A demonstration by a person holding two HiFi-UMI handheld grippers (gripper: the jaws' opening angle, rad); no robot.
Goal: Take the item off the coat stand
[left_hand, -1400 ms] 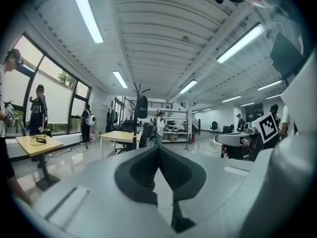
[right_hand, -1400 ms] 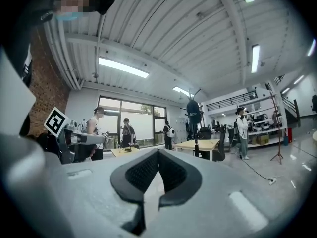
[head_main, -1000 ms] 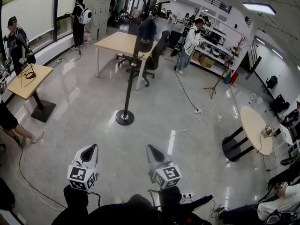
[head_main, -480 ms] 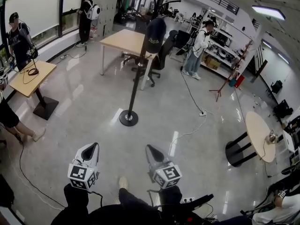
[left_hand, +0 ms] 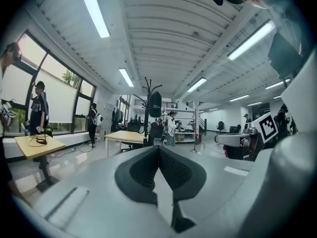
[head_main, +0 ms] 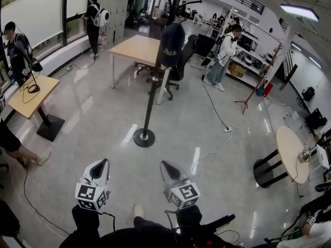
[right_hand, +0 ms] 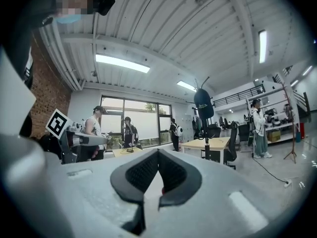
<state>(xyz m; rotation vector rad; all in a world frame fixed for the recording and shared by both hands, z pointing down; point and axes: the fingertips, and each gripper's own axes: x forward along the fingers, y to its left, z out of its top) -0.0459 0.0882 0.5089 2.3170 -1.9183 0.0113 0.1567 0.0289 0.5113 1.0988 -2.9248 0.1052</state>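
Observation:
A dark cap [head_main: 170, 37] hangs on top of a black coat stand [head_main: 151, 94] with a round base, in the middle of the floor ahead of me. The same cap [left_hand: 155, 104] shows far off in the left gripper view, and the cap [right_hand: 203, 104] shows again in the right gripper view. My left gripper [head_main: 101, 164] and right gripper [head_main: 165, 166] are held low and side by side, well short of the stand. Both are shut with nothing between their pads, as the left gripper [left_hand: 158, 150] and right gripper [right_hand: 158, 152] show close up.
Behind the stand are a wooden table [head_main: 135, 48] and a black office chair [head_main: 178, 61]. A small table [head_main: 31, 89] stands at the left, a round table [head_main: 289, 148] at the right. A cable [head_main: 213, 112] runs across the floor. Several people stand around the room.
The stand's base has slid lower in the head view and the cap right, as I step toward it. Both grippers hold the same pose, shut.

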